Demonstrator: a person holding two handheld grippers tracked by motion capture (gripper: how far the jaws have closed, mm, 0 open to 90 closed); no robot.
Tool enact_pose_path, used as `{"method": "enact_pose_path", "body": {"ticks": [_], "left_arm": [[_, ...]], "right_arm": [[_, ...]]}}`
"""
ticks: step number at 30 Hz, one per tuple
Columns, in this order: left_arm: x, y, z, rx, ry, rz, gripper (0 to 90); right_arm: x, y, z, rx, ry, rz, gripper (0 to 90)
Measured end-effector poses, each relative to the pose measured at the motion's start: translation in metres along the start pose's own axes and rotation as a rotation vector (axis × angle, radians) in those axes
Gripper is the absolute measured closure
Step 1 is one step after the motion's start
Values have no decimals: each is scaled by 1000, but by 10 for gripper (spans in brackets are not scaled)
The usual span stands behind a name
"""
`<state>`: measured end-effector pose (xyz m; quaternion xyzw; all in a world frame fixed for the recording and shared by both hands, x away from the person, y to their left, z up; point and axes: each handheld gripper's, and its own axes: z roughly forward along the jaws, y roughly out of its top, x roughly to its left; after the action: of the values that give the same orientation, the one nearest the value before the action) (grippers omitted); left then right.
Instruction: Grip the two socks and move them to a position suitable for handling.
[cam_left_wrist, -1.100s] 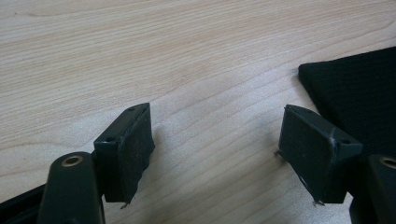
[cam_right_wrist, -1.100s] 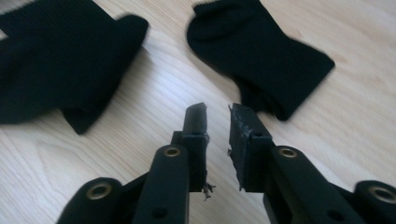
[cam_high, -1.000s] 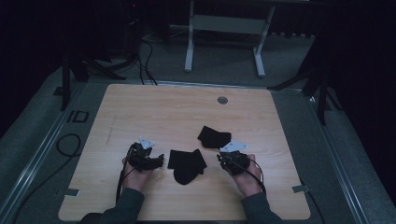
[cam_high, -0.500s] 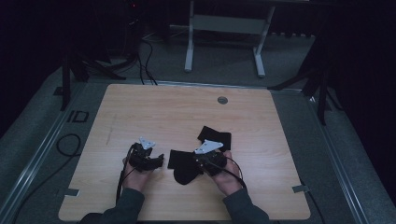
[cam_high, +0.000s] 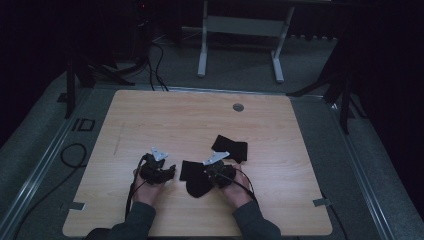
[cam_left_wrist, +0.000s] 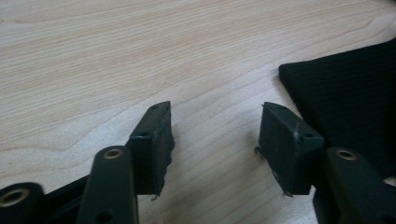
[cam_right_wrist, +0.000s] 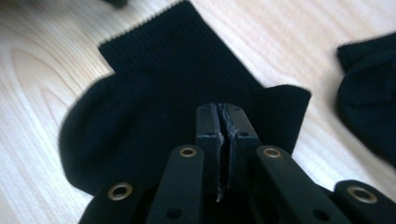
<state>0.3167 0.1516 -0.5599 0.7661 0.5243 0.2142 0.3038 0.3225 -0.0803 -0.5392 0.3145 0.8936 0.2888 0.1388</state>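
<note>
Since a second earlier my right gripper (cam_high: 212, 175) had slid leftward across the table (cam_high: 165, 115) from beside the far sock onto the near black sock (cam_high: 192, 177), while my left gripper (cam_high: 170, 172) had kept its place. In the right gripper view, that gripper's jaws stood pressed together over the near sock (cam_right_wrist: 154, 93); I could not tell whether any cloth was pinched between them. The sock spread ahead of the tips and to both sides, its ribbed cuff farthest away. The second black sock (cam_high: 230, 148) lay just beyond and to the right of that gripper. My left gripper's jaws had just been closing and stood apart over bare wood, nothing between them, the near sock's edge (cam_left_wrist: 345, 93) just right of its right jaw.
</note>
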Motion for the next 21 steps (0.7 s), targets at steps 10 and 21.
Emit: {"method": "enact_pose_path", "body": {"ticks": [10, 21], "left_arm": [[-8, 0, 0, -13, -67, 12, 540], [-29, 1, -4, -67, -146, 125, 663]], "right_arm": [[-1, -7, 2, 13, 11, 7, 865], [4, -14, -2, 6, 40, -2, 873]]}}
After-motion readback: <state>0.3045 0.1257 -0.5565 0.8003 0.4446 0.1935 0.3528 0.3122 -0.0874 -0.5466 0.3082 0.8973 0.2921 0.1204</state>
